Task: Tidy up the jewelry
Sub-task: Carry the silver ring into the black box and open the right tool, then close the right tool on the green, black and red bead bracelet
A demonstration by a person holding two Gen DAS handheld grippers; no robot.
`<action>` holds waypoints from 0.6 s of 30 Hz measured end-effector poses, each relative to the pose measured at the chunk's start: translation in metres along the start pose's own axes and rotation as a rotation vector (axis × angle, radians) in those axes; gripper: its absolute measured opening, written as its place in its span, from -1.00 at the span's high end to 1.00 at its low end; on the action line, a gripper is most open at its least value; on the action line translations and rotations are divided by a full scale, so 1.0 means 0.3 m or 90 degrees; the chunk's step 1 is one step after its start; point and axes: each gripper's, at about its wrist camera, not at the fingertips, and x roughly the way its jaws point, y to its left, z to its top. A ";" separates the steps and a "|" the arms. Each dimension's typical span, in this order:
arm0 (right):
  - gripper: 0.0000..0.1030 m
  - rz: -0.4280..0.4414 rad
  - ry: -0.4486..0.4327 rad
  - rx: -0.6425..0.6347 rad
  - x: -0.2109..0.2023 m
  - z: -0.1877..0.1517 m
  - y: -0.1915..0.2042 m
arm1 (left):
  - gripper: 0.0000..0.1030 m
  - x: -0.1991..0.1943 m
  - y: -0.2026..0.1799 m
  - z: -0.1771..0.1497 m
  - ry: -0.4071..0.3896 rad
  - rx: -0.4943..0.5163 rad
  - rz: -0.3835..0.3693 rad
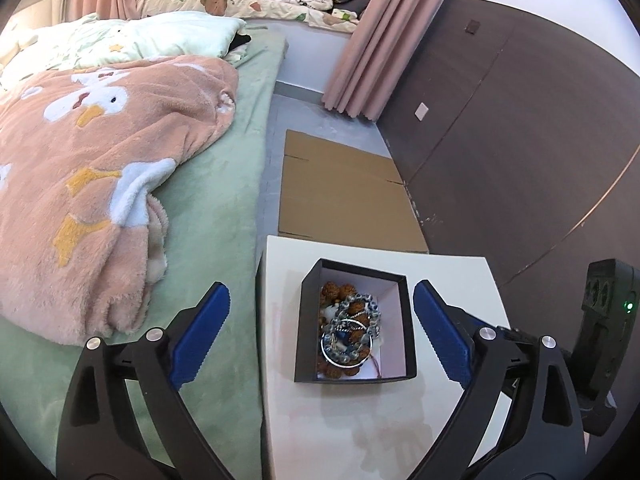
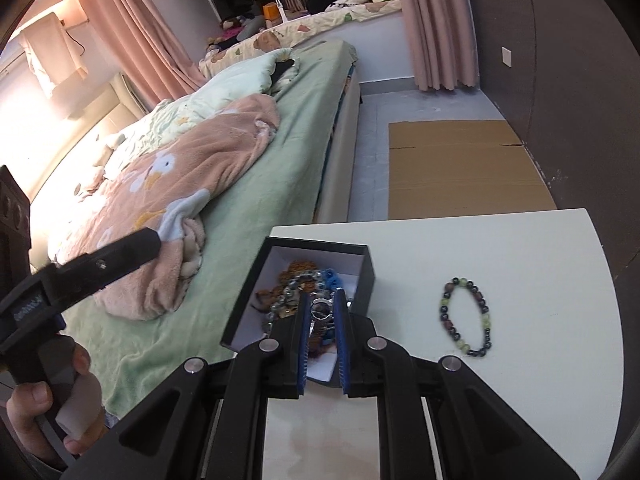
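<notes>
A black jewelry box [image 1: 308, 320] with a white lining stands on the white table [image 1: 360, 420]. It holds a heap of bracelets [image 1: 350, 330]: brown seed beads, silvery beads, a thin silver bangle. My left gripper [image 1: 320, 328] is open wide, held above and astride the box. In the right wrist view the same box [image 2: 362, 276] lies under my right gripper [image 2: 322, 308], whose blue pads are nearly closed on a silver metal bracelet [image 2: 321, 309] over the heap. A bracelet of dark and green beads [image 2: 466, 316] lies flat on the table to the right of the box.
A bed [image 1: 224, 200] with a green sheet and a pink fleece blanket [image 1: 92, 184] runs along the table's left edge. Flat cardboard [image 1: 344, 196] lies on the floor beyond the table. A dark wall panel [image 1: 520, 140] is at the right.
</notes>
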 end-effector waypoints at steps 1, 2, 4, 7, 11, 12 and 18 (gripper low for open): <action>0.76 0.000 -0.001 -0.003 0.002 0.000 0.006 | -0.81 -0.003 0.000 -0.002 0.000 0.001 0.001; 0.75 0.002 -0.001 -0.006 0.003 -0.001 0.010 | -0.82 -0.007 -0.001 -0.006 -0.001 0.003 0.002; 0.69 0.005 0.000 -0.002 0.005 -0.004 0.017 | -0.86 -0.013 -0.002 -0.012 -0.002 0.004 0.004; -0.16 0.000 -0.012 0.013 -0.012 -0.015 0.003 | -0.90 -0.018 -0.003 -0.026 -0.002 0.002 0.014; -0.19 -0.004 -0.033 0.017 -0.075 -0.032 -0.024 | -0.90 -0.033 -0.026 -0.051 -0.008 0.010 0.015; -0.20 -0.006 -0.036 0.023 -0.092 -0.039 -0.038 | -0.90 -0.037 -0.037 -0.059 -0.010 0.014 0.015; -0.32 -0.026 -0.035 0.047 -0.159 -0.085 -0.134 | -0.90 -0.045 -0.090 -0.094 -0.012 0.022 0.008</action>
